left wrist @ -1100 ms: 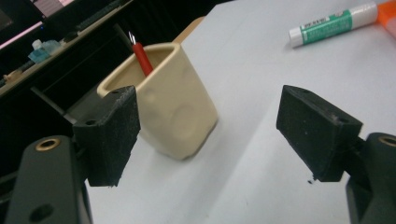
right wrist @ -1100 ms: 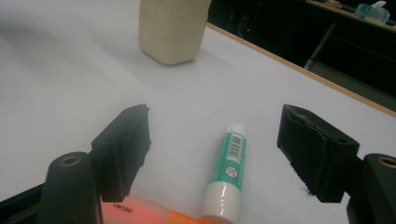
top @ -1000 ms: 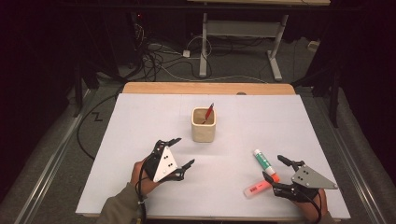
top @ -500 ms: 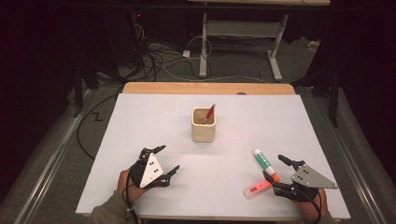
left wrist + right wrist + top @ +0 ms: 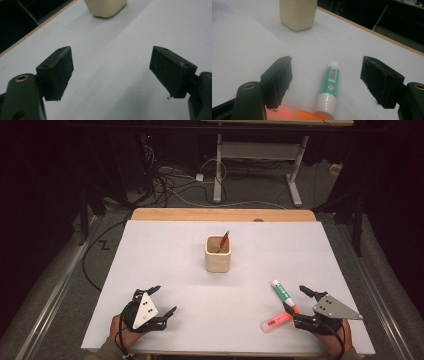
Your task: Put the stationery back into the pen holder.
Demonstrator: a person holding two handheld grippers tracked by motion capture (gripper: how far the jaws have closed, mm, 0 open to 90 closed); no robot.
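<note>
the right hand-held gripper (image 5: 302, 304) rests at the near right of the tabletop (image 5: 165, 250), jaws spread wide with nothing pressed between them. in the right gripper view the green marker (image 5: 329, 85) lies on the tabletop between the 2 jaws, touching neither, and the orange marker (image 5: 294, 114) lies crosswise just under the left jaw. from above, the green marker (image 5: 283, 295) and orange marker (image 5: 276, 321) meet near the gripper's tips.

the left hand-held gripper (image 5: 162, 301) sits at the near left, jaws wide open and empty; bare white surface lies between them in the left gripper view.

the cup (image 5: 218, 253) stands upright mid-tabletop, well apart from both grippers, with 1 red pen (image 5: 223, 240) leaning in it.

compared with a second ago, the left gripper has dropped lower and drawn back toward the near edge; the right gripper, both markers and the cup have not shifted.

a wide open stretch of tabletop lies between the grippers and around the cup. both hands sit close to the near edge; the right gripper is near the right edge too.
</note>
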